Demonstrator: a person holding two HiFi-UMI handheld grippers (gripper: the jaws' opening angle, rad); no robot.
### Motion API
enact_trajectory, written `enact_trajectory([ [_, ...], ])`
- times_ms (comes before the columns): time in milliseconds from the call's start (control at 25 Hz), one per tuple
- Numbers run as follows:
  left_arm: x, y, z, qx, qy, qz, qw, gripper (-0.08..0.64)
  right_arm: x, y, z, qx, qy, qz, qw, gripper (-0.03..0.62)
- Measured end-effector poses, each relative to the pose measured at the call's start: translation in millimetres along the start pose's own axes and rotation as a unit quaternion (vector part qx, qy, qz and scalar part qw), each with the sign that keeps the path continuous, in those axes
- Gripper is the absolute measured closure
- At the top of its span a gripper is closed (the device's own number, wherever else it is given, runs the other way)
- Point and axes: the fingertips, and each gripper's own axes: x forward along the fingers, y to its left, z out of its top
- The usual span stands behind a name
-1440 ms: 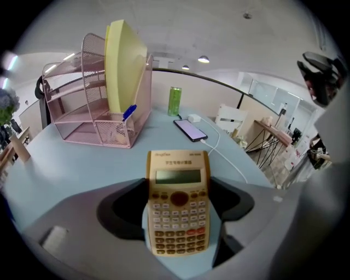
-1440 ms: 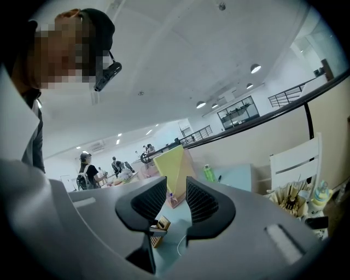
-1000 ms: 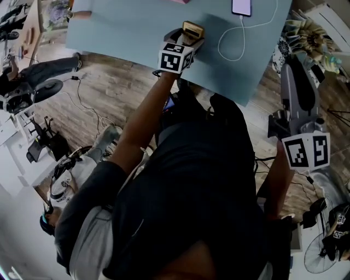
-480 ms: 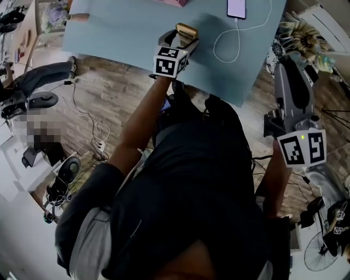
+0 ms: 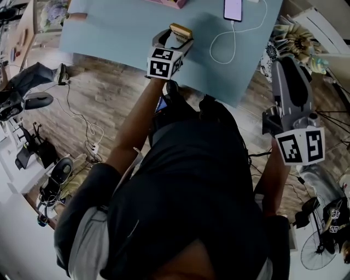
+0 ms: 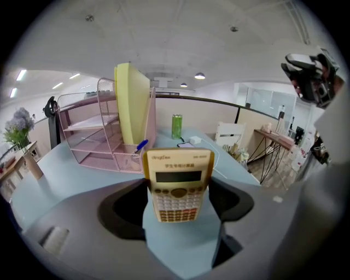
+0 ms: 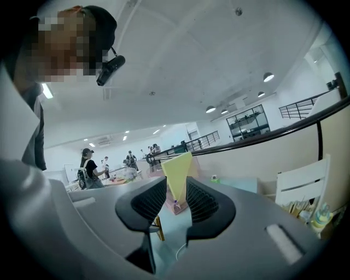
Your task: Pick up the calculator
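Pink rack (image 6: 98,131), green can (image 6: 176,126) — phone (image 5: 233,9), blue table (image 5: 109,27)

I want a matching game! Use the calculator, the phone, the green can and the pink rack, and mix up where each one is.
Things:
1. calculator
2. phone
3. can
4. rack

Where or how:
A. has a yellow folder standing in it
B. has a white cable running to it
C. gripped between the jaws of the left gripper
D. stands upright on the table

Pairs: 1-C, 2-B, 3-D, 4-A
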Motion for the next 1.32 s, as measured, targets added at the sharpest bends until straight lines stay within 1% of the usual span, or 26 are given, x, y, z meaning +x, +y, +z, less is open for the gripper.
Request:
enact_trajectory([
  [160,-17.2,2.4,17.5,0.014,-0.021,0.003,0.9997,0.158,-2.5,13.1,12.1,-0.019,-0.013,0.019,1.000,0.497],
  [280,-30.4,3.9,34.4,0.018,-0.037,0.005,0.9991,0.158,-0.4,19.4,16.5,-0.028,-0.011,0.030,0.999,0.491],
  [520,-56.9,14.3,62.8,0.034,-0.073,0.017,0.9966,0.158,2.0,19.9,23.2,-0.045,-0.007,0.023,0.999,0.491],
  [760,-87.2,19.0,87.8,0.045,-0.105,0.023,0.9932,0.158,1.1,28.8,28.1,-0.054,-0.010,0.028,0.998,0.491],
  [1040,-111.3,25.4,98.6,0.050,-0.127,0.035,0.9900,0.158,-4.2,37.5,33.3,-0.066,-0.015,0.031,0.997,0.491],
  [1320,-130.2,31.4,88.3,0.049,-0.119,0.046,0.9905,0.158,-8.5,47.7,33.1,-0.072,-0.011,0.033,0.997,0.491],
])
